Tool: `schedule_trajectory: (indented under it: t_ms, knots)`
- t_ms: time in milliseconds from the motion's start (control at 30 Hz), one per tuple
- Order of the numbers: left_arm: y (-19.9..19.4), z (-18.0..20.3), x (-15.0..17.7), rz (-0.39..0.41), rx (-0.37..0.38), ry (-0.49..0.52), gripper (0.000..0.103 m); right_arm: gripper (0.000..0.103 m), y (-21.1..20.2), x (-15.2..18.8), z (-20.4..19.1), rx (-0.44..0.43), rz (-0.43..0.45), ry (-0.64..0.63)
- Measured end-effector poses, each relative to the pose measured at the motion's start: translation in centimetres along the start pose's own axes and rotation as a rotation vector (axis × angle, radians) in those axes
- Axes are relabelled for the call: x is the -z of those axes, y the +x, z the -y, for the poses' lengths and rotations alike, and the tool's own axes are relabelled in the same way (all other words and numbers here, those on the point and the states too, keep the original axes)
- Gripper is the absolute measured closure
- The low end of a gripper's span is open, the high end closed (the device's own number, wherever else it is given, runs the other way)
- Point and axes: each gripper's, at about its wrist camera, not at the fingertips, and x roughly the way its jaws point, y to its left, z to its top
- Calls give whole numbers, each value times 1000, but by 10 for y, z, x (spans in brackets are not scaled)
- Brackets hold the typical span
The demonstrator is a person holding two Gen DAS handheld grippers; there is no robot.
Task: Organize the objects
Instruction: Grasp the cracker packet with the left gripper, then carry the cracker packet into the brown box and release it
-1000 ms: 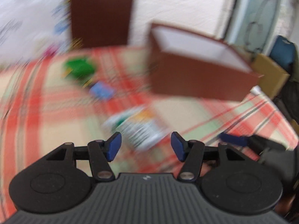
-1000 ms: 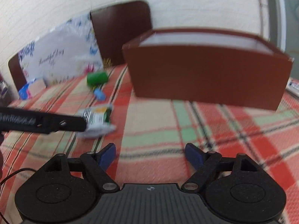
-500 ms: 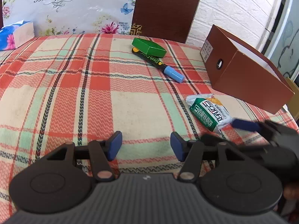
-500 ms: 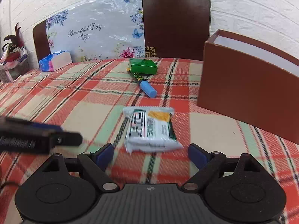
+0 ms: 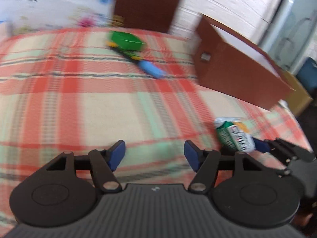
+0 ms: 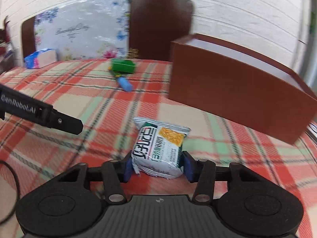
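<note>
While the right tongs [image 6: 157,167], just closing, pinch the packet [image 6: 158,148] at lower centre, the left tongs [image 5: 154,155], just widening, hold nothing. That soft wrapper could slip out on the way to the box [image 6: 235,91] at right.

Glossy plastic snack packet [image 6: 158,148], woven tablecloth [image 6: 89,107]

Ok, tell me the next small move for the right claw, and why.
Probably lift the snack packet clear of the tablecloth and carry it toward the open brown box. The right claw has just been closing and its pads now sit against both sides of the packet, so the grip looks made. The box stands just behind and to the right.
</note>
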Motion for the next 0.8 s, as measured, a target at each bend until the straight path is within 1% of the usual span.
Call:
schedule_trajectory:
  t_ms: [33, 67, 133, 200, 267, 333, 400, 433, 467, 500, 533, 567, 633, 800]
  knots:
    - [5, 10, -4, -20, 34, 9, 36, 41, -5, 4, 8, 12, -4, 32]
    - [10, 19, -7, -40, 72, 15, 36, 38, -10, 8, 16, 16, -11, 62]
    - [19, 40, -15, -71, 151, 15, 36, 37, -19, 15, 27, 18, -11, 93]
    - [27, 61, -20, -99, 214, 23, 36, 37, -23, 19, 31, 25, -6, 94]
    - [36, 79, -22, -134, 241, 21, 36, 35, -21, 18, 31, 22, -6, 85]
    - [47, 89, -21, -177, 254, 5, 37, 29, -17, 16, 29, 13, -4, 55]
    - [60, 91, -17, -216, 225, -10, 43, 26, -10, 12, 27, 3, -3, 27]
    - [62, 90, -15, -210, 221, -18, 44, 27, -5, 9, 26, -6, -3, 19]
    - [62, 89, -16, -203, 223, -22, 47, 27, 0, 7, 25, -19, -5, 15]
    - [62, 89, -16, -205, 218, -26, 49, 33, 3, 5, 23, -38, -6, 12]
    - [64, 87, -17, -206, 210, -33, 57, 40, 5, 3, 21, -54, 2, 3]
    - [64, 86, -17, -207, 204, -34, 63, 57, 5, 1, 19, -73, 10, -9]
    - [61, 84, -20, -206, 198, -30, 64, 57, 3, 3, 15, -67, 31, -23]
    - [44, 102, -27, -151, 167, 68, 64, 57, -8, 2, 19, -41, 116, -1]
